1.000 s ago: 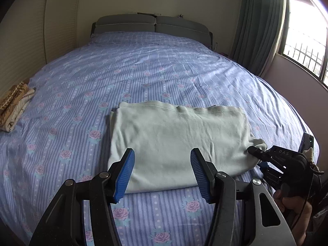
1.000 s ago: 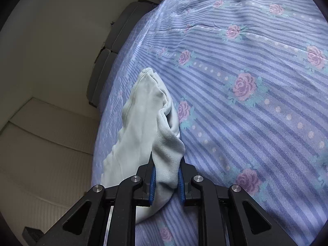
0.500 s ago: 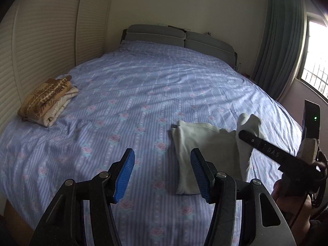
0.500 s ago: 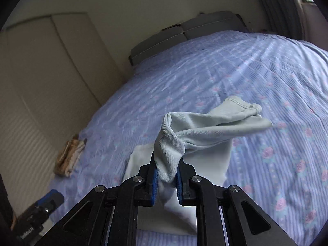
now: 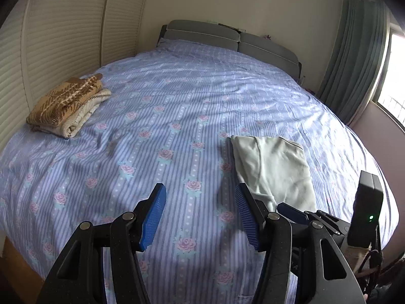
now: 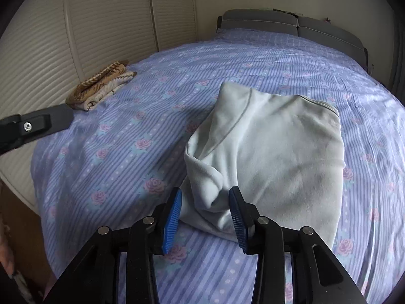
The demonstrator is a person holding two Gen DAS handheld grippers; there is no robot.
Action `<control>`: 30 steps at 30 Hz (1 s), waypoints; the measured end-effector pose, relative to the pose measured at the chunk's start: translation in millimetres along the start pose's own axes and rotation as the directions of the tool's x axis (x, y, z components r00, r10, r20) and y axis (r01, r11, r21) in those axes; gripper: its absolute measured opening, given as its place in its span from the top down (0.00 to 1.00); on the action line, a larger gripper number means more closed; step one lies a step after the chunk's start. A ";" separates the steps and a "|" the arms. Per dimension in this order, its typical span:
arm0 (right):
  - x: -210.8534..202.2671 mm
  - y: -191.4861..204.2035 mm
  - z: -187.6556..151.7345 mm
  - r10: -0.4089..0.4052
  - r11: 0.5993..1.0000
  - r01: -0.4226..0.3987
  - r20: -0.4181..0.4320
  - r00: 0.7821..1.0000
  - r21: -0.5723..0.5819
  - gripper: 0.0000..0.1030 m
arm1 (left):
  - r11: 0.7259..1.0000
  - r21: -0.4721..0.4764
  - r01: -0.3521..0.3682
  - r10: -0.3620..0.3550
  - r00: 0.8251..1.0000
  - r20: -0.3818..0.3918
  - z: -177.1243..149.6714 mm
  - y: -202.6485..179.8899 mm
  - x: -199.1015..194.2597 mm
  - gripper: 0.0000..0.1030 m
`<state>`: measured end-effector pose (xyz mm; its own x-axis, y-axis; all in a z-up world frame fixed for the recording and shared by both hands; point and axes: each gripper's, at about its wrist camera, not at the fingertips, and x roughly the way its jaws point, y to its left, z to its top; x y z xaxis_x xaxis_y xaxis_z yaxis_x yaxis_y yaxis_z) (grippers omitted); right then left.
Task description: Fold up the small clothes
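Bedspread (image 5: 177, 116) fills my view; the folded pale garment (image 6: 273, 157) lies on its near right. My right gripper (image 6: 205, 217) has just been opening, its pads seemingly clear of the cloth's near fold between them. My left gripper (image 5: 200, 217) hangs spread, empty.

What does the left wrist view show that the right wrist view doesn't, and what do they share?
Only the left wrist view shows the green curtain, the window, and the right tongs from the side, at the near edge of the pale green garment.

Only the right wrist view shows the right tongs from behind: they have just been opening, the garment's near corner between the pads but no longer pinched.

Both show the floral bedsheet, the grey headboard, the brown patterned folded stack and the slatted wardrobe doors.
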<state>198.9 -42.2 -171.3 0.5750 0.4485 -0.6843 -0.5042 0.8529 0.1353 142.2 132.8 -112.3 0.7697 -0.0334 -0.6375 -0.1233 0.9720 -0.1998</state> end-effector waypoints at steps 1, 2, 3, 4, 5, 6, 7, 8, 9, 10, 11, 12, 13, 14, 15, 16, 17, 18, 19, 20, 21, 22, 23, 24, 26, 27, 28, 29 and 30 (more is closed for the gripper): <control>-6.5 -7.8 -1.5 0.013 0.999 -0.014 0.012 1.000 0.039 0.61 | 1.000 0.011 0.016 -0.016 1.000 -0.003 0.3 -4.6 2.8 0.46; -13.1 -15.8 -2.8 0.024 0.996 -0.026 0.027 0.999 0.083 0.61 | 0.999 0.023 0.037 -0.037 0.999 -0.007 0.8 -9.6 6.4 0.46; -19.6 -24.8 -5.0 0.029 0.991 -0.034 0.042 0.999 0.127 0.61 | 0.997 0.031 0.071 -0.070 0.997 -0.013 2.0 -14.3 10.9 0.46; -25.4 -33.5 -6.9 0.032 0.985 -0.041 0.055 0.998 0.167 0.61 | 0.994 0.034 0.105 -0.105 0.994 -0.022 4.0 -19.3 15.6 0.46; -31.9 -42.4 -9.5 0.030 0.978 -0.043 0.068 0.997 0.202 0.61 | 0.990 0.036 0.139 -0.138 0.990 -0.034 6.2 -23.7 21.5 0.46; -38.0 -50.8 -12.4 0.017 0.972 -0.035 0.079 0.997 0.234 0.61 | 0.984 0.036 0.174 -0.172 0.984 -0.046 8.9 -28.1 28.4 0.46; -43.0 -58.0 -14.6 0.000 0.965 -0.022 0.087 0.996 0.260 0.61 | 0.979 0.037 0.201 -0.199 0.978 -0.056 12.3 -32.9 35.7 0.46; -47.9 -65.8 -17.4 -0.016 0.959 -0.011 0.092 0.996 0.283 0.61 | 0.975 0.045 0.216 -0.213 0.975 -0.063 16.3 -38.0 43.1 0.46; -51.5 -72.9 -19.7 -0.030 0.953 0.000 0.094 0.995 0.304 0.61 | 0.972 0.052 0.230 -0.226 0.972 -0.068 20.1 -42.7 50.4 0.46; -53.5 -78.9 -21.4 -0.040 0.947 0.008 0.093 0.995 0.320 0.61 | 0.968 0.058 0.243 -0.238 0.968 -0.072 23.9 -47.0 58.2 0.46; -53.6 -83.3 -21.9 -0.048 0.943 0.016 0.090 0.995 0.331 0.61 | 0.966 0.064 0.251 -0.246 0.966 -0.076 27.3 -51.0 66.8 0.46; -53.2 -87.3 -23.2 -0.062 0.941 0.032 0.080 0.995 0.337 0.61 | 0.964 0.066 0.256 -0.250 0.964 -0.085 30.2 -54.4 75.7 0.46; -51.8 -89.7 -24.1 -0.080 0.940 0.053 0.065 0.995 0.337 0.61 | 0.963 0.064 0.262 -0.255 0.962 -0.102 32.3 -57.0 85.8 0.49; -50.8 -92.2 -25.9 -0.089 0.941 0.066 0.055 0.995 0.333 0.61 | 0.961 0.062 0.269 -0.260 0.958 -0.123 33.0 -58.9 95.1 0.59; -49.5 -92.7 -27.7 -0.091 0.942 0.071 0.046 0.995 0.328 0.61 | 0.961 0.065 0.269 -0.258 0.955 -0.148 32.7 -60.6 104.6 0.67; -49.3 -93.5 -30.0 -0.088 0.944 0.072 0.037 0.995 0.321 0.61 | 0.963 0.074 0.259 -0.244 0.955 -0.170 31.4 -62.4 112.9 0.67; -48.9 -93.5 -31.9 -0.082 0.948 0.070 0.028 0.996 0.310 0.61 | 0.965 0.080 0.250 -0.233 0.955 -0.185 29.2 -62.3 120.1 0.67; -46.3 -91.6 -33.5 -0.076 0.953 0.068 0.017 0.997 0.296 0.61 | 0.965 0.082 0.248 -0.227 0.953 -0.199 26.9 -61.7 125.9 0.69; -44.2 -89.4 -35.0 -0.073 0.958 0.068 0.007 0.997 0.278 0.61 | 0.967 0.085 0.241 -0.219 0.953 -0.210 24.3 -61.0 130.4 0.71; -40.6 -84.4 -36.9 -0.072 0.964 0.070 -0.002 0.997 0.257 0.61 | 0.970 0.089 0.228 -0.205 0.954 -0.217 21.3 -59.5 134.0 0.75; -38.3 -80.8 -37.9 -0.070 0.969 0.070 -0.008 0.998 0.236 0.61 | 0.973 0.086 0.214 -0.191 0.956 -0.221 18.7 -57.3 136.7 0.75; -36.4 -77.0 -38.6 -0.072 0.974 0.073 -0.011 0.997 0.216 0.61 | 0.976 0.074 0.206 -0.185 0.957 -0.221 16.6 -53.6 138.5 0.75; -34.8 -75.2 -38.8 -0.086 0.976 0.086 -0.013 0.996 0.199 0.61 | 0.979 0.059 0.196 -0.179 0.959 -0.219 14.7 -49.2 139.1 0.75; -32.2 -73.8 -38.9 -0.105 0.977 0.107 -0.023 0.994 0.184 0.61 | 0.984 0.050 0.173 -0.159 0.964 -0.212 13.4 -44.7 139.2 0.75; -26.5 -74.6 -40.7 -0.135 0.974 0.140 -0.045 0.990 0.179 0.61 | 0.989 0.021 0.147 -0.140 0.969 -0.202 11.0 -35.3 138.3 0.75; -25.8 -77.5 -42.0 -0.146 0.970 0.152 -0.049 0.988 0.188 0.62 | 0.988 0.000 0.153 -0.150 0.968 -0.201 9.6 -31.2 136.6 0.75; -26.0 -80.9 -43.2 -0.152 0.967 0.159 -0.051 0.987 0.200 0.65 | 0.987 -0.016 0.159 -0.159 0.967 -0.201 8.5 -28.7 134.4 0.75; -26.9 -83.9 -44.1 -0.149 0.965 0.157 -0.055 0.987 0.211 0.67 | 0.986 -0.022 0.167 -0.168 0.965 -0.204 7.6 -27.5 131.7 0.75; -28.6 -86.2 -44.8 -0.146 0.963 0.155 -0.058 0.988 0.221 0.69 | 0.985 -0.021 0.171 -0.171 0.963 -0.209 6.4 -27.3 128.2 0.75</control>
<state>197.0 -140.5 -195.4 0.6043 0.3032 -0.7368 -0.2542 0.9498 0.1825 248.2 103.4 -183.8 0.6315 -0.2472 -0.7349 -0.0034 0.9469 -0.3214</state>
